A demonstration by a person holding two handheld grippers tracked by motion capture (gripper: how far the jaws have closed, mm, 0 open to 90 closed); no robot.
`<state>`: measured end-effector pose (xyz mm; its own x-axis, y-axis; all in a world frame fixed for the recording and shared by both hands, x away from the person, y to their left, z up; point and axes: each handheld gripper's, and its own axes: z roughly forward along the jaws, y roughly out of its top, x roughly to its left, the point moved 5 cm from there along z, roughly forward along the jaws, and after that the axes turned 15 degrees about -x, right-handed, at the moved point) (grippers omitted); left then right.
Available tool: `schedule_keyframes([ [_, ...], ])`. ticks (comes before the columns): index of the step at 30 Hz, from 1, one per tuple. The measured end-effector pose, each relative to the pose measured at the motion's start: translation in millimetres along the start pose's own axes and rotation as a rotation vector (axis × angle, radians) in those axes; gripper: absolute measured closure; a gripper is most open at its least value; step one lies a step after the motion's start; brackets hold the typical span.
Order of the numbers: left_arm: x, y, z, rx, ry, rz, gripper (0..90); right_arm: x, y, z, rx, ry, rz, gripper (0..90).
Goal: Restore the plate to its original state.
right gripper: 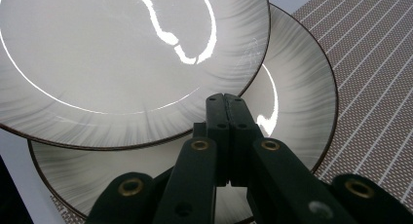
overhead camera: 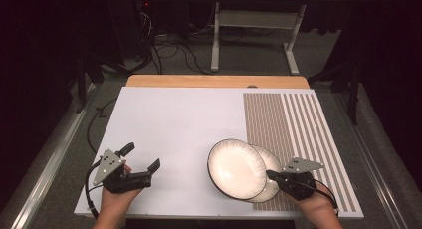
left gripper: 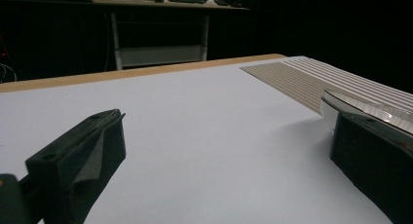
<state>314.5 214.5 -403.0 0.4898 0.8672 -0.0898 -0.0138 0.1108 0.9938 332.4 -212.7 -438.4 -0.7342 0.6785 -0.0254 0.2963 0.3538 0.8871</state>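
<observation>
Two plates sit near the front right of the white surface, one overlapping the other, and the right gripper is right at them. The upper plate lies half across the lower plate, and the pair straddles the edge of the striped placemat. In the right gripper view the two black jaws are pressed together, tips meeting with no gap, and they point in over the lower plate just under the rim of the upper plate. Whether anything thin is pinched between them I cannot tell (nothing shows between the tips, so they look closed on nothing).

Over on the other side, the left gripper waits near the front left, well apart from the plates, its jaws spread wide and holding nothing. In its own view the surface stretches between the jaws, with a plate edge peeking past the right one.

Now the risks, as I judge them. If the closed jaws are meant to wedge under the upper plate and lift it, glazed ceramic is slick: the plate could slide off the tips and clatter onto the one below, chipping a rim. Push too hard sideways and both plates could skate toward the front edge, which is close. And with the left gripper this far off, there is nothing to steady the stack if it tips.
</observation>
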Motion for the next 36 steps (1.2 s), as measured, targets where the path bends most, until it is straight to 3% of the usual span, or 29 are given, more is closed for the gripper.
schedule_keyframes([
  [36,-0.6,-1.0,-0.9,-0.003,0.002,0.019,0.4,0.2,0.5,-0.1,0.005,0.002,-0.004,90.0],
])
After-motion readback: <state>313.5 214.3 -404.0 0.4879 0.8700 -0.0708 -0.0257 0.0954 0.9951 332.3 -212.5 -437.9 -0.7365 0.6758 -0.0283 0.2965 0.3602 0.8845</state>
